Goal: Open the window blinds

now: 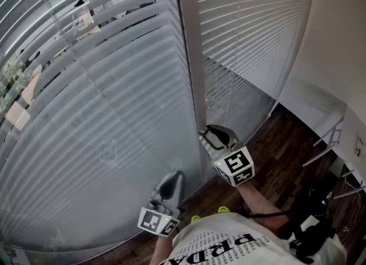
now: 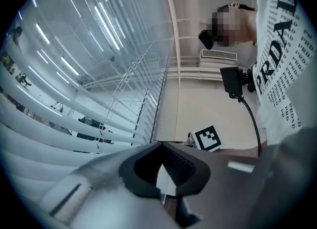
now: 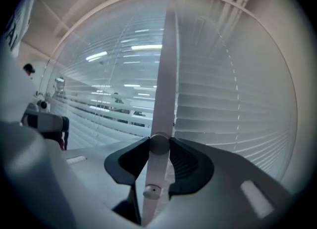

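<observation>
Two sets of white slatted blinds hang side by side: the wide left blind point(image 1: 97, 98), whose upper slats are tilted apart, and the right blind point(image 1: 251, 35), whose slats lie flat. A grey mullion point(image 1: 191, 69) divides them. My right gripper point(image 1: 216, 135) is at the foot of the mullion, shut on a pale translucent tilt wand point(image 3: 163, 84) that runs up from its jaws point(image 3: 159, 144). My left gripper point(image 1: 170, 185) is low against the left blind, shut point(image 2: 159, 146) with a thin white cord point(image 2: 163, 193) caught between its jaws.
Dark wood floor point(image 1: 286, 143) runs along the window's base. A white wall point(image 1: 337, 40) closes the right side, with a metal frame point(image 1: 330, 139) and black gear point(image 1: 311, 226) near it. The person's white printed shirt point(image 1: 229, 245) fills the bottom edge.
</observation>
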`<state>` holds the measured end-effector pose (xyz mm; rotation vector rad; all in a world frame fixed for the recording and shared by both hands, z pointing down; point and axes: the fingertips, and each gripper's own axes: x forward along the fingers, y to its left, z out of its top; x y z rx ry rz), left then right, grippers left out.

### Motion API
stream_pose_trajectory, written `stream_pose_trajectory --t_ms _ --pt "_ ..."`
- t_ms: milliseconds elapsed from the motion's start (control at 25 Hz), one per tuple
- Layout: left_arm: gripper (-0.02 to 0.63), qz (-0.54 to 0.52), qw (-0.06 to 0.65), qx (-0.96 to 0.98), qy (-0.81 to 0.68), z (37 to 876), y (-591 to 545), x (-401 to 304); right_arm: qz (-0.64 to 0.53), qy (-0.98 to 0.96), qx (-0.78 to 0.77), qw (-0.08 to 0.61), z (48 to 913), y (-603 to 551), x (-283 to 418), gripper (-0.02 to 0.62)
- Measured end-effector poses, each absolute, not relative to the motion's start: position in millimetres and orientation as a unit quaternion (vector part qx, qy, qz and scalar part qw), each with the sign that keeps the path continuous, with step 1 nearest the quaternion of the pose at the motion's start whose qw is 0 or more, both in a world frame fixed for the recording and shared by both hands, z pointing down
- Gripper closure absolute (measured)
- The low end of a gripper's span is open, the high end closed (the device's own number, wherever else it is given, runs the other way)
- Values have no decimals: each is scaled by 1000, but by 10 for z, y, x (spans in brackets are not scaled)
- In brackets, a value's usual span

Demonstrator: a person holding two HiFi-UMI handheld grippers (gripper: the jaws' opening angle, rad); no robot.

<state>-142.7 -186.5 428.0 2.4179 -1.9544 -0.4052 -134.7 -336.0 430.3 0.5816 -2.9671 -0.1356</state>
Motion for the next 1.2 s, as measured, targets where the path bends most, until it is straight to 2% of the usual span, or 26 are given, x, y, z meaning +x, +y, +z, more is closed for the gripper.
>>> stream_pose_trajectory --t_ms 200,560,1200 --pt "615 -133 8 766 -629 4292 -1829 -1485 -208 -949 195 135 4320 -3293 -1379 465" --pt "615 -144 6 764 -629 4343 -1882 -1491 -464 -833 195 228 4401 -3321 -1388 456" --pt "615 -141 9 769 -623 4313 -1883 -1496 -450 -842 210 210 4361 -3286 -1373 465"
